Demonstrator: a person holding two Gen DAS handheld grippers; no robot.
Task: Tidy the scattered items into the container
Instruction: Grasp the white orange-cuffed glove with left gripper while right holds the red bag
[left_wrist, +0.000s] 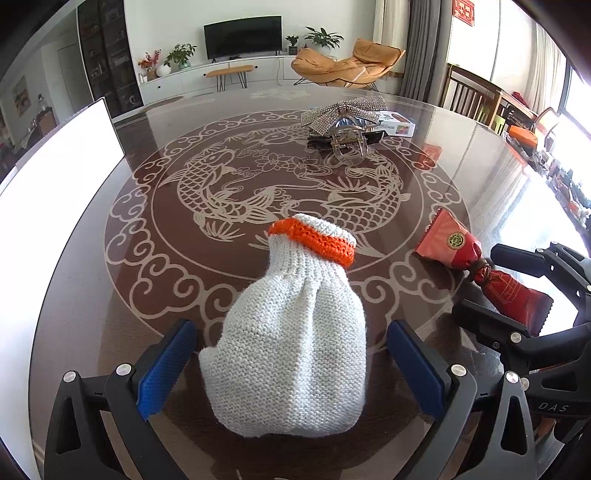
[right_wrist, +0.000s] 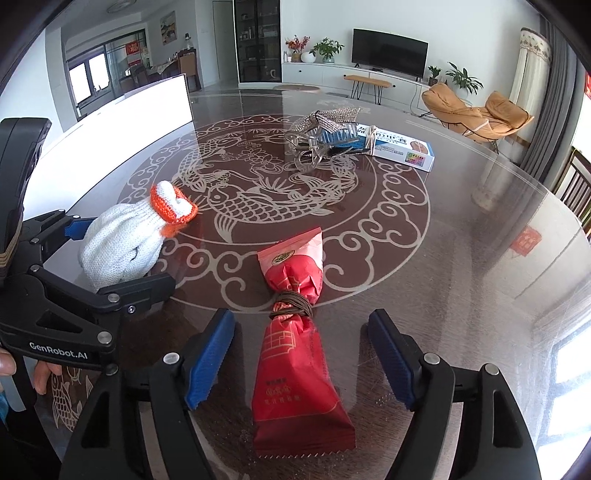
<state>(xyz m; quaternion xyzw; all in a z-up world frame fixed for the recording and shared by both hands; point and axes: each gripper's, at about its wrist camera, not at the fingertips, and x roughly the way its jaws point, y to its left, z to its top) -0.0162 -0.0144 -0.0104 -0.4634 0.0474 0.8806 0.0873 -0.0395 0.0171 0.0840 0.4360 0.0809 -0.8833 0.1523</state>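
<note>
The left hand-held gripper (left_wrist: 291, 365) tilts down at the counter (left_wrist: 110, 295), jaws spread clear of the white knitted glove (left_wrist: 295, 332) between them. The right hand-held gripper (right_wrist: 301, 360) (likewise tilted) stands wide around the red packet (right_wrist: 295, 354), pads not touching.

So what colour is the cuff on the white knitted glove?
Orange, on the white knitted glove; clearest in the left wrist view.
</note>
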